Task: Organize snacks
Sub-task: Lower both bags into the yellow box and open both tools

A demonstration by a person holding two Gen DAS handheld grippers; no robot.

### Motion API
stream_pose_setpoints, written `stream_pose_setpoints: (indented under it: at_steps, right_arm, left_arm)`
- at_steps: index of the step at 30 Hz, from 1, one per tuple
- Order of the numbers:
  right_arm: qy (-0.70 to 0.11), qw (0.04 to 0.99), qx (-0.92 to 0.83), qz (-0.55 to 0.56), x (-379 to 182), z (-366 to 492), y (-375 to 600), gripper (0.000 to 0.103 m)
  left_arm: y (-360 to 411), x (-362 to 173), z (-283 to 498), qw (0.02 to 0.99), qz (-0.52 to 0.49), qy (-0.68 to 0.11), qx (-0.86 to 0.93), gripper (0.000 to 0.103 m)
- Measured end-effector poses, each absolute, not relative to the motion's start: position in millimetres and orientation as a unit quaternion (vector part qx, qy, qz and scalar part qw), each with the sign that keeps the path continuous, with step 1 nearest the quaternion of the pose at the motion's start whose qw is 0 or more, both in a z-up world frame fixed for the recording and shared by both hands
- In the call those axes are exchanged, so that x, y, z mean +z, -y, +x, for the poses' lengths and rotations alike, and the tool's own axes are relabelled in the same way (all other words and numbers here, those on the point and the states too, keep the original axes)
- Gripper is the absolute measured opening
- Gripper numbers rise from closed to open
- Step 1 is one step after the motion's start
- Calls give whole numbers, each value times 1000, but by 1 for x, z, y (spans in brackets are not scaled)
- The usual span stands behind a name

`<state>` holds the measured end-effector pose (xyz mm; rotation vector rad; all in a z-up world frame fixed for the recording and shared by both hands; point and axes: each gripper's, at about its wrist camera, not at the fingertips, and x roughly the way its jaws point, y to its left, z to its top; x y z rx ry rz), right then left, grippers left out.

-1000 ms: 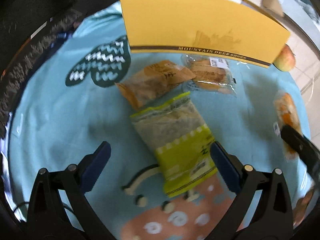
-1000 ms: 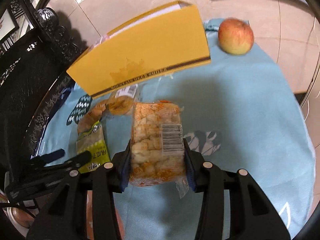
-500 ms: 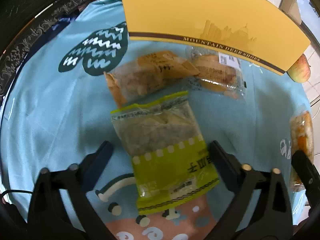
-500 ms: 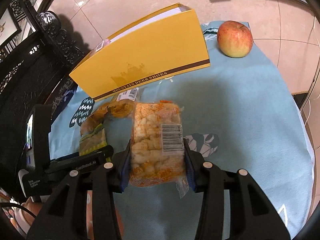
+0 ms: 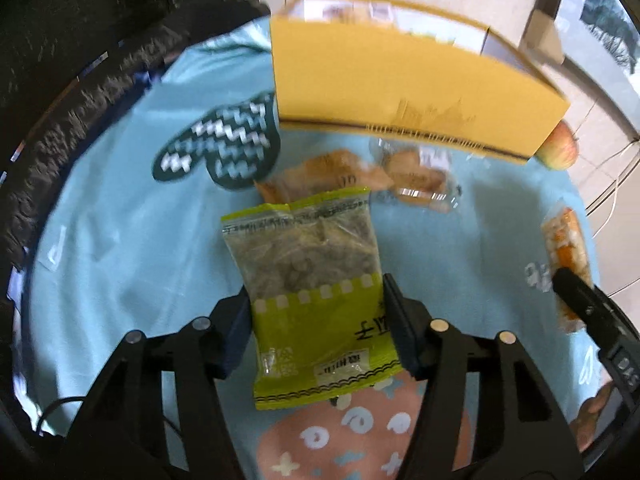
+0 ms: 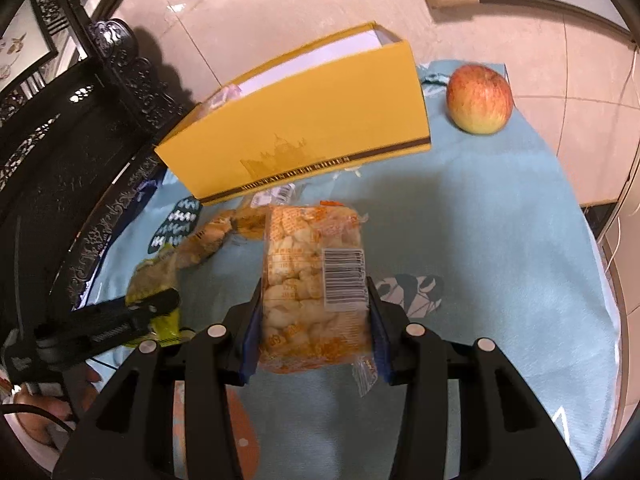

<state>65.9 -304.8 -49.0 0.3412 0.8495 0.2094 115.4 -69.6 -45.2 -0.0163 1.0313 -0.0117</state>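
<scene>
My left gripper point(image 5: 316, 320) is shut on a green snack packet point(image 5: 316, 280) and holds it above the blue cloth. My right gripper point(image 6: 314, 316) is shut on an orange puffed-snack packet point(image 6: 312, 272), also seen at the right in the left wrist view point(image 5: 566, 248). Two small snack packets, one orange point(image 5: 320, 176) and one clear point(image 5: 416, 176), lie on the cloth in front of an open yellow box point(image 5: 400, 92). The box also shows in the right wrist view point(image 6: 304, 136), with the green packet point(image 6: 154, 280) at the left.
An apple point(image 6: 479, 98) sits on the cloth point(image 6: 500, 220) right of the box. Dark carved furniture point(image 6: 80, 120) runs along the left edge. Tiled floor lies beyond the table.
My left gripper moved over the green packet, closed on it and lifted it. The right gripper kept holding its orange packet almost still.
</scene>
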Motion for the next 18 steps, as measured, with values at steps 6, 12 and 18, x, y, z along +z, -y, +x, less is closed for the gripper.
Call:
stream_pose_setpoints:
  at_steps: [6, 12, 18]
  right_arm:
    - [-375, 911, 88, 151, -14, 62, 305, 46]
    - [-334, 934, 65, 113, 33, 81, 308, 46]
    - [-308, 945, 47, 97, 53, 127, 315, 46]
  left_arm:
    - [63, 3, 118, 888, 4, -460, -14, 60]
    - [64, 56, 147, 906, 1, -423, -24, 61]
    - [86, 84, 195, 918, 13, -396, -37, 61]
